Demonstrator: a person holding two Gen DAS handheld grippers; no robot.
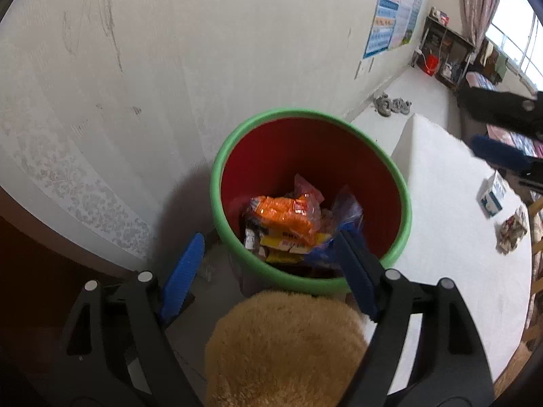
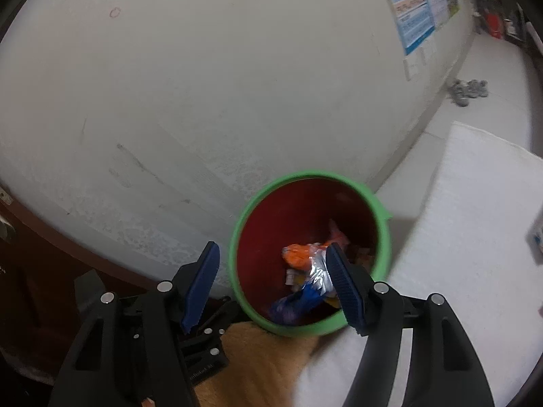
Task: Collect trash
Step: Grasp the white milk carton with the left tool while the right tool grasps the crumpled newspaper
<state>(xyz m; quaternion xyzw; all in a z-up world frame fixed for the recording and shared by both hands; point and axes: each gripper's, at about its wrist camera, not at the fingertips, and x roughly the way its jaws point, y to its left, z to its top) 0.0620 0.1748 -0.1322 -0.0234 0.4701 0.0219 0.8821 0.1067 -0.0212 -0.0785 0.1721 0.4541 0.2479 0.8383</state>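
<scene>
The bin [image 1: 310, 196] stands on the floor by the wall [image 1: 152, 68], just off the corner of the white table [image 1: 451, 224], so trash can drop straight in. It is red inside with a green rim, and it holds wrappers: an orange pack [image 1: 285, 215], yellow ones and a blue bag [image 2: 298, 300]. The left gripper [image 1: 271, 264] points down at the near rim of the bin. Its blue fingers [image 1: 183, 271] are wide apart with nothing between them. The right gripper [image 2: 275, 281] hangs over the bin too, and its fingers [image 2: 344, 291] are also spread with nothing clamped. A shiny wrapper [image 2: 317, 273] sits right by the right finger; it looks like it is falling or lying in the bin, but I cannot tell which. A fuzzy tan thing [image 1: 288, 349] sits low between the left arms. More trash waits near the far edge of the table: a small box [image 1: 493, 196] and a crumpled wrapper [image 1: 512, 229]. Those probably go in next.
</scene>
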